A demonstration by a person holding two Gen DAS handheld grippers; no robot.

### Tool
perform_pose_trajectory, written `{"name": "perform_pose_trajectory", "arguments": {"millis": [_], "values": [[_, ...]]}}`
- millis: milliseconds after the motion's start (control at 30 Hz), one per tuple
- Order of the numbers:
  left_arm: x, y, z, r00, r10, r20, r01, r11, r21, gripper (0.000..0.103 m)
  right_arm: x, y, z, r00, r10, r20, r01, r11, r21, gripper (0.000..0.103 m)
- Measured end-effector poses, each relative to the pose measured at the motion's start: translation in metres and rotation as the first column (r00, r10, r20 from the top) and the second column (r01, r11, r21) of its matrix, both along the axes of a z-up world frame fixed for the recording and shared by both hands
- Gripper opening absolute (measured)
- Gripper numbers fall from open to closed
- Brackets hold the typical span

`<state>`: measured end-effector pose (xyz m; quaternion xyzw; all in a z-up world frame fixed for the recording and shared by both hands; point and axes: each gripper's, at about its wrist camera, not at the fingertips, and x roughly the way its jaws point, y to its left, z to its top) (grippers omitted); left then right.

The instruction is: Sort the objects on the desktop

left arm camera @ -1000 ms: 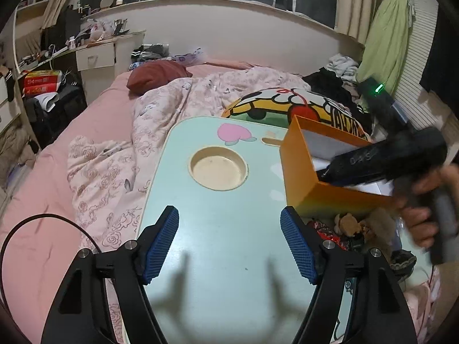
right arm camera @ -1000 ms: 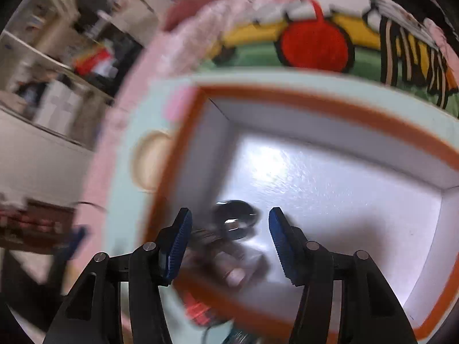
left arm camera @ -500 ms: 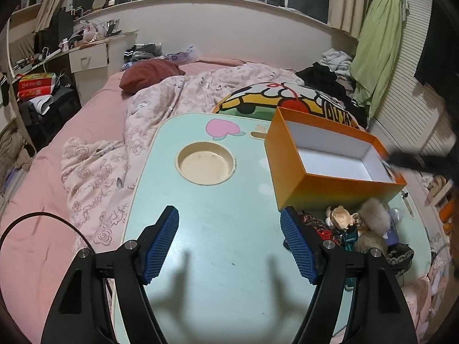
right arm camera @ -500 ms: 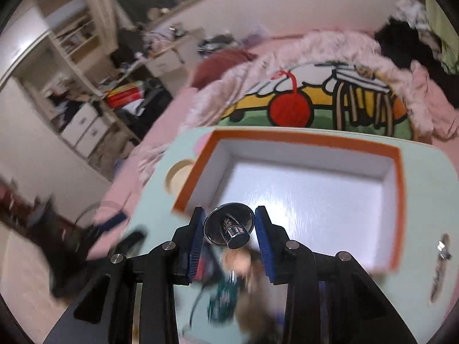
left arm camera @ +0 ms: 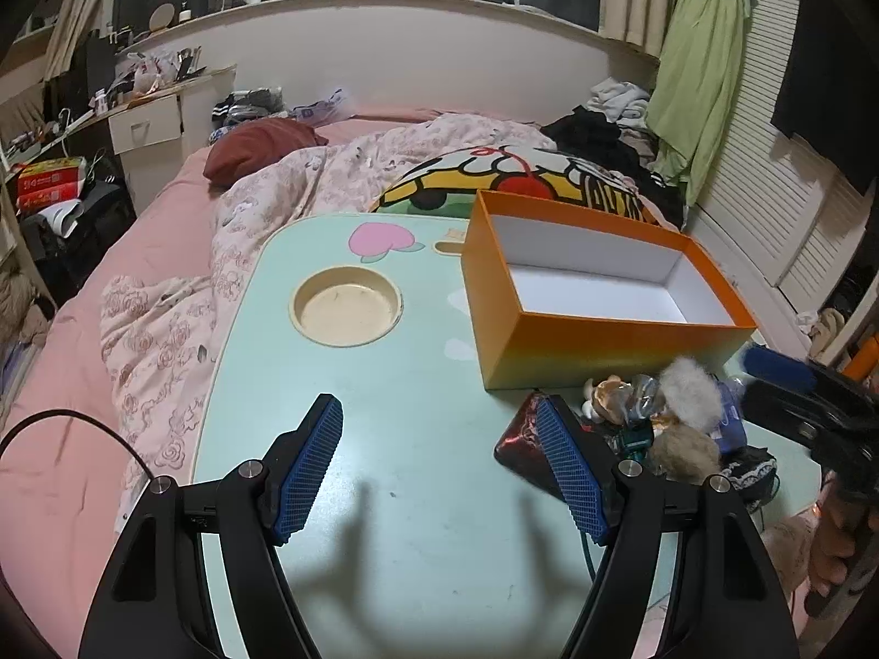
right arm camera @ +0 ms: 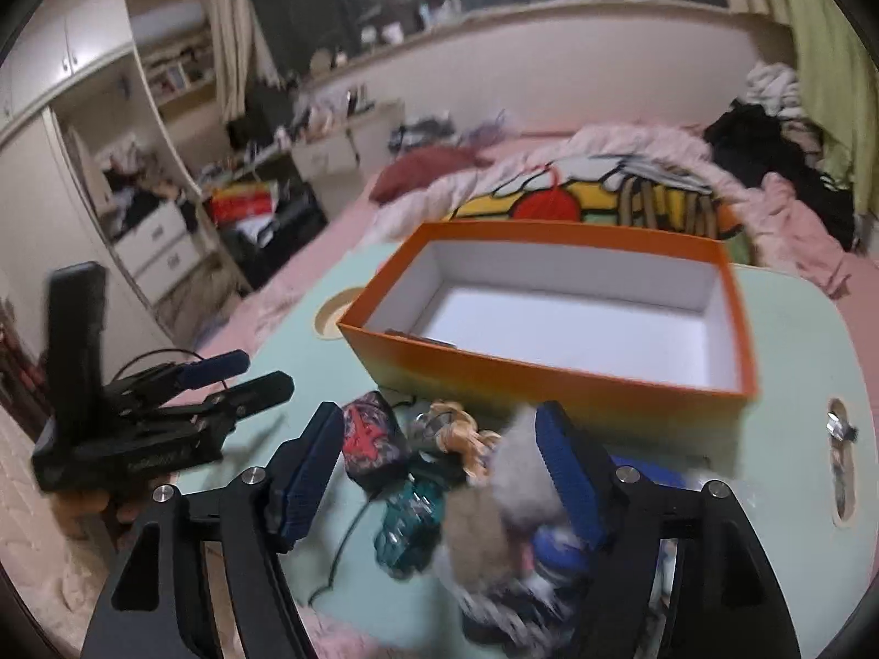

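Right gripper (right arm camera: 439,472) lost metal piece, now gaping over trinket pile (right arm camera: 467,494)

One orange box (left arm camera: 604,324), one table (left arm camera: 384,412), two fur pompoms (left arm camera: 689,392), two grippers (left arm camera: 439,467)

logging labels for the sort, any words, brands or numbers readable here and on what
None reads clearly.
Red packs beside the bed: print too small.
Cartoon blanket: black lettering, cut off by the orange box.
Left tongs body: pale marking, blurred.
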<state>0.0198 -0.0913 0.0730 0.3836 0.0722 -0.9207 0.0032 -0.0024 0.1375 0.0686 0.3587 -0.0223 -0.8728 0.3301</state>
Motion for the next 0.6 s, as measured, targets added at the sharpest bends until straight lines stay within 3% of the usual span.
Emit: {"name": "perform_pose_trajectory", "arguments": {"millis": [133, 233, 333, 433, 600], "values": [[-0.002, 0.001, -0.004, 1.000, 0.005, 0.018, -0.005, 1.000, -0.001, 0.074, 0.031, 0.034, -0.017, 1.000, -0.018, 0.012, 0.018, 0.999, 0.041, 0.079], [-0.004, 0.004, -0.006, 1.000, 0.002, 0.024, -0.002, 1.000, -0.004, 0.074, 0.060, 0.052, -0.036, 0.999, -0.047, -0.024, 0.050, 0.991, 0.125, 0.081], [-0.004, 0.006, -0.006, 1.000, -0.001, 0.022, 0.002, 1.000, -0.004, 0.074, 0.069, 0.053, -0.057, 0.997, -0.070, -0.030, 0.075, 0.975, 0.208, 0.092], [-0.004, 0.010, -0.004, 1.000, -0.012, 0.019, 0.012, 1.000, -0.007, 0.074, 0.060, 0.059, -0.077, 0.990, -0.138, -0.028, 0.141, 0.975, 0.170, 0.103], [-0.003, 0.017, -0.002, 0.999, -0.036, 0.017, 0.036, 0.999, -0.001, 0.074, 0.057, 0.057, -0.078, 0.988, -0.136, -0.066, 0.147, 0.970, 0.194, 0.103]]}}
